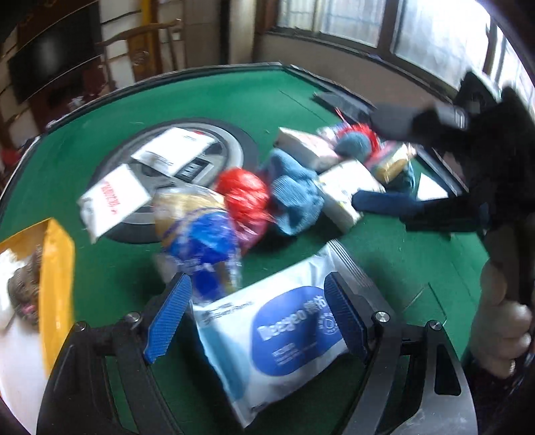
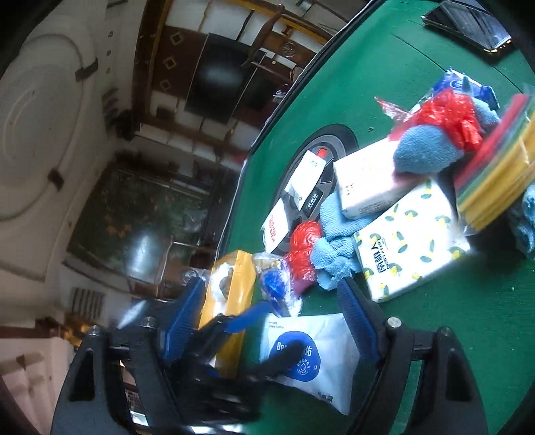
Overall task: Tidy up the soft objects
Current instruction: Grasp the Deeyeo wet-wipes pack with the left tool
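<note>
A white wet-wipes pack with a blue label (image 1: 284,338) lies on the green table between the open fingers of my left gripper (image 1: 259,314), not clamped. It also shows in the right wrist view (image 2: 304,354), where my left gripper (image 2: 267,334) reaches over it. My right gripper (image 2: 274,321) is open and empty, above the table. Behind lie a blue-and-gold snack bag (image 1: 200,234), a red plastic bag (image 1: 245,197), a blue cloth (image 1: 291,197) and tissue packs (image 2: 411,237). My right gripper also shows blurred at the right in the left wrist view (image 1: 378,160).
A yellow box (image 1: 57,281) holding soft items stands at the table's left edge. White packets (image 1: 174,150) lie on a round centre hub (image 1: 234,144). A coloured sponge stack (image 2: 501,167) and a dark phone (image 2: 468,23) lie further off. A hand (image 1: 501,321) is at right.
</note>
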Demonstrator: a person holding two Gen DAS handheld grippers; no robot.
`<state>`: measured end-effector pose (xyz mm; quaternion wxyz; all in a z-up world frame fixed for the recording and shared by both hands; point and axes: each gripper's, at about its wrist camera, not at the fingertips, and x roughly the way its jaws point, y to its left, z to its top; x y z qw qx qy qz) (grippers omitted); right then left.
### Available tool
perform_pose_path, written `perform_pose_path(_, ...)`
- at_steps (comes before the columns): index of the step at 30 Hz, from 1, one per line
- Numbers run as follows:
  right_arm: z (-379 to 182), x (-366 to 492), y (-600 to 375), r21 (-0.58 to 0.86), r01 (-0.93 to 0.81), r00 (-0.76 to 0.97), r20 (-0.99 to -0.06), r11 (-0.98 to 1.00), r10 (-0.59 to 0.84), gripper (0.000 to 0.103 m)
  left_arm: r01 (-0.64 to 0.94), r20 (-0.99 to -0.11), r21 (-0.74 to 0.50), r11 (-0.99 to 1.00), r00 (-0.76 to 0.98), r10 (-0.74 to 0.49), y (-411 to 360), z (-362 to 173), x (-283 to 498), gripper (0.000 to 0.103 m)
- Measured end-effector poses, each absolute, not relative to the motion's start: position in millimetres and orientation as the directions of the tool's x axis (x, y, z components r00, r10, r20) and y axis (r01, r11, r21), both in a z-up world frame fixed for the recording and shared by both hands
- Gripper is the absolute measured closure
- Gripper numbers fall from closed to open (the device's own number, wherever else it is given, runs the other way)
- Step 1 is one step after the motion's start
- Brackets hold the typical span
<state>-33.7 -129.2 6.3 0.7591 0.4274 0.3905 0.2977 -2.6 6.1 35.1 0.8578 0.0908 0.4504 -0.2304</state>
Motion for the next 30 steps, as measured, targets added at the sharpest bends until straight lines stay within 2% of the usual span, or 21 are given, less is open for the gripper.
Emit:
perform_pose_path(2, 5.0, -34.5, -133.0, 0.883, -0.116, 0.522, -0.336, 0.455, 0.784, 0.026, 0.519, -0.827, -0.044, 0.853, 0.46, -0.323, -2.2, 30.5, -9.8, 0.021)
perform_pose_path(9, 6.7, -30.7, -130.3, 0.882, -0.119, 0.533, -0.331, 0.456, 0.779, 0.026, 0.638, -0.834, -0.177, 0.749, 0.307, -0.459, -6.7, 43.3, -58.5, 0.021)
perform_pose_path(12, 8.4, -28.7, -125.6, 0.877, -0.122, 0.554, -0.328, 0.465, 0.765, 0.026, 0.66, -0.821, -0.095, 0.745, 0.372, -0.434, -16.4, 50.7, -71.7, 0.02)
perform_pose_path(16, 8.4, -28.3, -128.4, 0.869, -0.107, 0.577, -0.342, 0.484, 0.741, 0.026, 0.693, -0.846, -0.002, 0.721, 0.383, -0.37, -44.1, 34.7, -81.8, 0.02)
perform_pose_path(19, 8.5, -28.1, -131.5, 0.864, -0.1, 0.592, -0.347, 0.494, 0.727, 0.026, 0.683, -0.814, 0.166, 0.711, 0.502, -0.292, -64.6, 25.0, -99.0, 0.018)
perform_pose_path(21, 9.9, -27.9, -131.8, 0.854, -0.096, 0.6, -0.361, 0.512, 0.714, 0.026, 0.669, -0.813, 0.148, 0.729, 0.502, -0.296, -66.4, 26.4, -103.4, 0.031)
perform_pose_path(23, 9.3, -27.6, -132.6, 0.849, -0.089, 0.605, -0.37, 0.521, 0.705, 0.026, 0.654, -0.812, 0.104, 0.75, 0.491, -0.316, -60.4, 32.4, -104.1, 0.052)
perform_pose_path(24, 8.7, -27.5, -133.5, 0.849, -0.087, 0.607, -0.37, 0.521, 0.703, 0.026, 0.651, -0.808, 0.056, 0.757, 0.475, -0.349, -53.6, 37.7, -104.0, 0.057)
perform_pose_path(26, 7.9, -27.5, -135.1, 0.849, -0.082, 0.612, -0.37, 0.522, 0.699, 0.026, 0.633, -0.795, -0.028, 0.773, 0.455, -0.402, -36.4, 50.4, -102.5, 0.076)
perform_pose_path(27, 7.9, -27.6, -135.3, 0.848, -0.081, 0.614, -0.371, 0.524, 0.696, 0.026, 0.623, -0.784, -0.059, 0.78, 0.455, -0.422, -27.9, 56.6, -103.9, 0.079)
perform_pose_path(29, 7.4, -27.0, -134.7, 0.841, -0.078, 0.617, -0.381, 0.536, 0.688, 0.026, 0.604, -0.756, -0.123, 0.787, 0.457, -0.469, -7.6, 69.7, -105.4, 0.097)
perform_pose_path(30, 7.2, -26.9, -134.0, 0.836, -0.075, 0.618, -0.389, 0.544, 0.683, 0.026, 0.592, -0.744, -0.149, 0.792, 0.461, -0.484, 1.6, 74.3, -106.5, 0.097)
